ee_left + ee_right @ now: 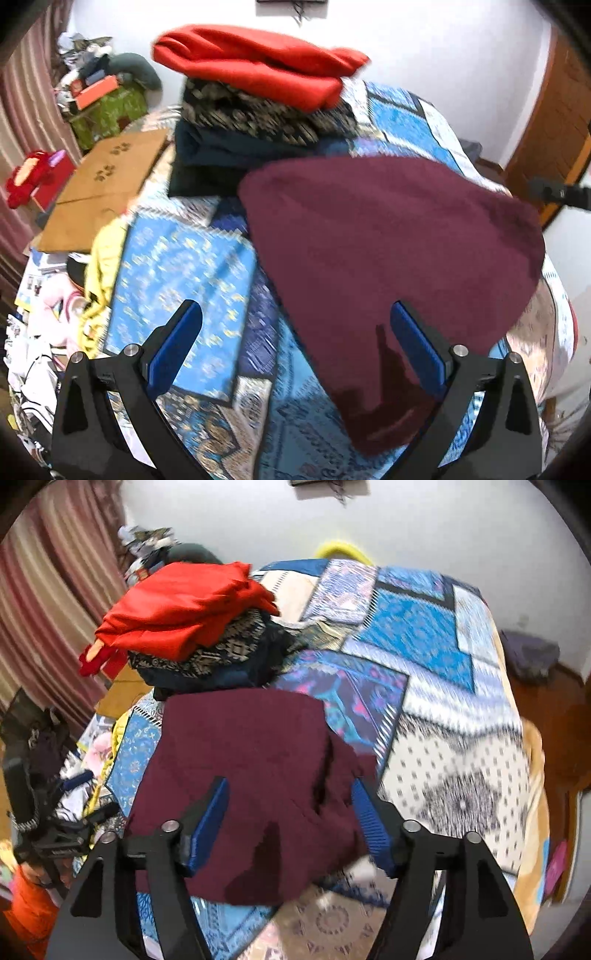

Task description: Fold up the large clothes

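Observation:
A maroon garment (388, 251) lies folded on the patchwork bedspread (177, 266). My left gripper (295, 306) hovers open over its near left edge. Its right finger (413, 339) is above the cloth and its left finger (177, 339) above the bedspread. In the right wrist view the maroon garment (251, 760) spreads under my right gripper (289, 782). That gripper is open, its blue pads apart and not pressing the cloth. The left gripper's body (48, 842) shows at the left edge.
Behind the garment stands a stack of folded clothes: a red piece (258, 62) on top, a black-and-gold patterned one (258, 114), then a dark one (207, 158). Cardboard (107, 181) and clutter line the bed's left side. A wooden door (554, 122) is at the right.

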`<control>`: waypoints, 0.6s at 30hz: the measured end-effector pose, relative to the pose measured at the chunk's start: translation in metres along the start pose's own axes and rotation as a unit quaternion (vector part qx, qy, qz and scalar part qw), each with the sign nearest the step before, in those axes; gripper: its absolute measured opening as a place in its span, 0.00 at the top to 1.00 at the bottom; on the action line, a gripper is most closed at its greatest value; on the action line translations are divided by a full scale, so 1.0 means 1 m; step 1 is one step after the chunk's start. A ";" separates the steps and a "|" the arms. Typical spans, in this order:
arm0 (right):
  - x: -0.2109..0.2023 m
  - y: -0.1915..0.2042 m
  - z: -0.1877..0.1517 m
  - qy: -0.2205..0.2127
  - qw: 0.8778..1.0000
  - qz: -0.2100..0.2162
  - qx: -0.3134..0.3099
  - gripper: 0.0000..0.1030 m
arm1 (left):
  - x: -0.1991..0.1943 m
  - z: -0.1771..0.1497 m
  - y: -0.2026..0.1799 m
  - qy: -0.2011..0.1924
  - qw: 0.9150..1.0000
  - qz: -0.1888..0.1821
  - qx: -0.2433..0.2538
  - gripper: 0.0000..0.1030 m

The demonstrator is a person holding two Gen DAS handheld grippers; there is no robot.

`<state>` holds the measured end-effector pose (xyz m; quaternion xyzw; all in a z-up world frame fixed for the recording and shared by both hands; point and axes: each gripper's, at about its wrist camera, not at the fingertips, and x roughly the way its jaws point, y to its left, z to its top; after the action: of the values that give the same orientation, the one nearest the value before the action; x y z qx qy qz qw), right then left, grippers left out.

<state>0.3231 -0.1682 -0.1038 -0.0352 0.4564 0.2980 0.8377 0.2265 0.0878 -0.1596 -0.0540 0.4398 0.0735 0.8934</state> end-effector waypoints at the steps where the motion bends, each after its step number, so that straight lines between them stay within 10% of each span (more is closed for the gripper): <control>1: 0.006 0.005 0.003 0.005 1.000 0.000 -0.009 0.31 | 0.000 0.003 0.003 -0.002 1.000 0.002 -0.004 0.01; 11: 0.066 -0.030 -0.003 0.093 0.995 -0.019 -0.001 0.30 | 0.047 0.006 0.028 0.075 0.989 -0.079 -0.102 0.01; 18: 0.097 -0.091 -0.020 0.155 0.977 0.110 0.101 0.10 | 0.091 -0.009 0.032 0.147 0.956 -0.182 -0.180 0.01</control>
<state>0.3954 -0.2042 -0.2108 0.0547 0.6094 0.3315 0.7181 0.2686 0.1258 -0.2380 -0.3030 0.5285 -0.0211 0.7927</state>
